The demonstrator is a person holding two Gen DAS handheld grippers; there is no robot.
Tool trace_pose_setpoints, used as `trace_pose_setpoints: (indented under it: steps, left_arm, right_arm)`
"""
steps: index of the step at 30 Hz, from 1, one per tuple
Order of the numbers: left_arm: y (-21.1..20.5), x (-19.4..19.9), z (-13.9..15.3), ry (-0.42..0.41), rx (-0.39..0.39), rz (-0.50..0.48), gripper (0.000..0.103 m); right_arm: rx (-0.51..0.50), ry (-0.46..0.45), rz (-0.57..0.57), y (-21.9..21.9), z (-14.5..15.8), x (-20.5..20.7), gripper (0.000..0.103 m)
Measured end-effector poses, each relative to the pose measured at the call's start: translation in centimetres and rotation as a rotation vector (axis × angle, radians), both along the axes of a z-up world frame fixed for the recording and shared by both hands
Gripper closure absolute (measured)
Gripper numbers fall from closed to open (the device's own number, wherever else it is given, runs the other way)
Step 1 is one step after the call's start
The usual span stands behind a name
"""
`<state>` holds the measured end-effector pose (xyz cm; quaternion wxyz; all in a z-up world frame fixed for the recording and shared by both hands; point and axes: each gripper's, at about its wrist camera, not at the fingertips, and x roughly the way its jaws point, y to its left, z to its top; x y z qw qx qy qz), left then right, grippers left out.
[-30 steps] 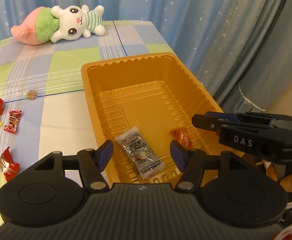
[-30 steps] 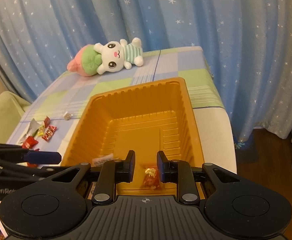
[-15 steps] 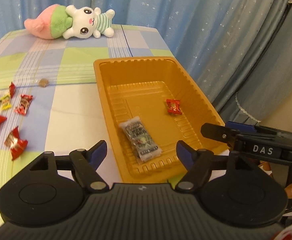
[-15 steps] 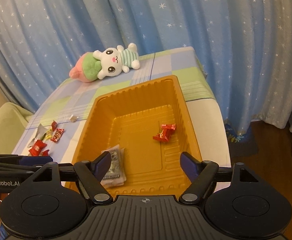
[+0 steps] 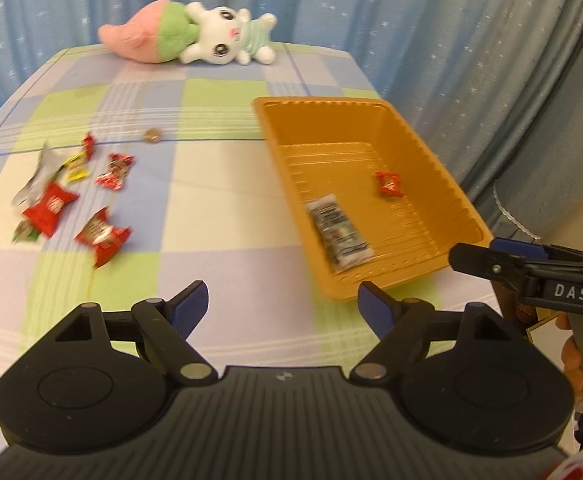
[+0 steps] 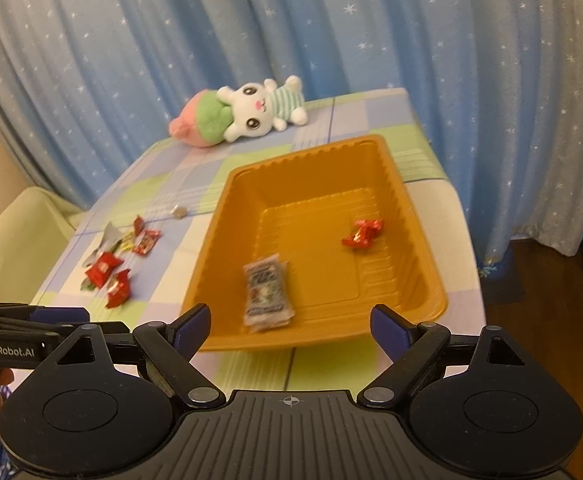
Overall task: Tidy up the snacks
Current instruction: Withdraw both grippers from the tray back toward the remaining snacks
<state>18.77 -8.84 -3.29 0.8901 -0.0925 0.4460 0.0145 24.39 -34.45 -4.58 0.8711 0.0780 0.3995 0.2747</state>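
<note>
While the left hand-held gripper (image 5: 282,307) hangs empty over the checked counter (image 5: 227,216), its jaws opening wide with nothing between them, the left wrist view shows the job barely begun: only a grey packet (image 5: 338,231) and a red candy (image 5: 389,184) lie in the orange tray (image 5: 423,160) at about two o'clock, and the loose snacks (image 5: 71,196) sit scattered well apart at ten o'clock. The likely trouble here is a reach into that cluster that pinches two wrappers at once or nudges neighbours toward the counter's left edge, since several pieces lie touching or overlapped (the blur hides exactly which). From the right wrist view, the right hand-held gripper (image 6: 290,323) is likewise empty, jaws opening, just short of the tray's near rim (image 6: 283,346) at twelve o'clock, with the left tool close by at nine o'clock. A careless swing could knock that light tray sideways, or the two tools could collide if both head for the pile (image 6: 121,258) at ten o'clock. The plush rabbit (image 6: 243,116) and a small round thing (image 6: 178,211) are best left out.
</note>
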Motion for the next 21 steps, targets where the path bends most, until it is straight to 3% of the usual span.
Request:
trace_pose_setpoints:
  steps: [10,21]
  left_arm:
    - [4.5,-2.8,-0.5,0.023,0.028,0.027,0.019]
    - [10.4,-4.3,-0.6,0.043,0.061,0.010,0.019]
  right_arm:
    - [0.006,0.058,0.066,3.0,-0.4,-2.6,0.016]
    - [-0.029,0.106,0.090,9.5,-1.0,-4.9,0.016]
